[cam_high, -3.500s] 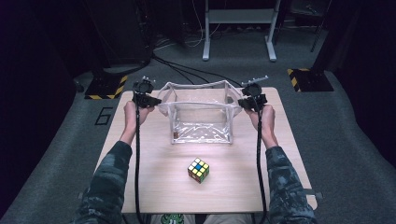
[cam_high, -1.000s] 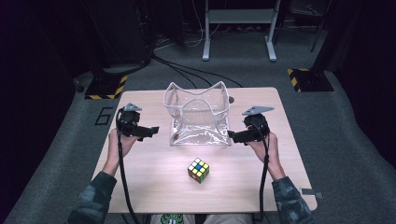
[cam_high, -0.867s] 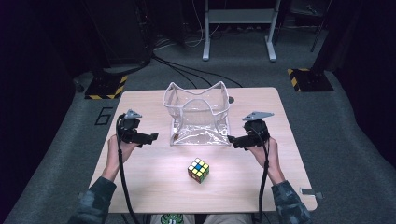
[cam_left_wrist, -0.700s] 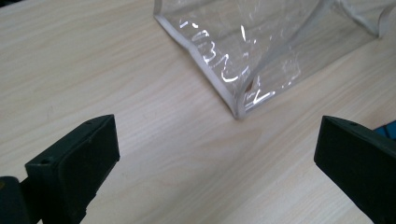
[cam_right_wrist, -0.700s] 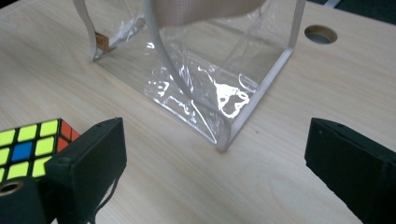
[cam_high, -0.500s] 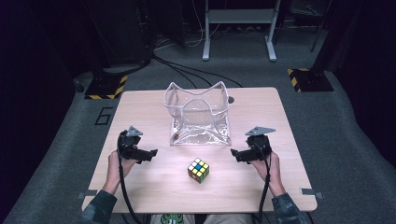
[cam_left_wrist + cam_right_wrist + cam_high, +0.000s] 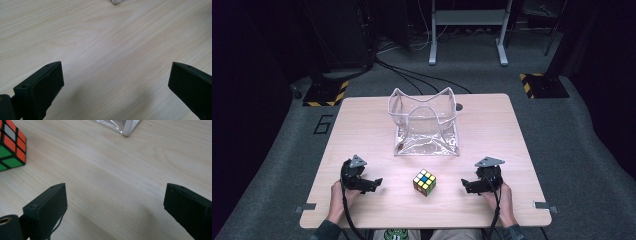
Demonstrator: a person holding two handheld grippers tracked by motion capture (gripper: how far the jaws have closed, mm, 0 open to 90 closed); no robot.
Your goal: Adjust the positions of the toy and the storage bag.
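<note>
From the high view, the multicoloured puzzle cube (image 7: 424, 182) sits near the pale wooden worktop's (image 7: 362, 125) front edge between the left gripper (image 7: 374, 184) and right gripper (image 7: 466, 186); the left gripper view shows jaws spread wide over bare wood; the right gripper view likewise, so a one-sided closing could skid the cube away.

I see a pale wood-grain bench (image 7: 492, 125) under a clear plastic bag (image 7: 426, 125) with white edging. The Rubik's cube (image 7: 424, 182) shows yellow, blue and white squares on top (red, orange and green up close), black between them.
</note>
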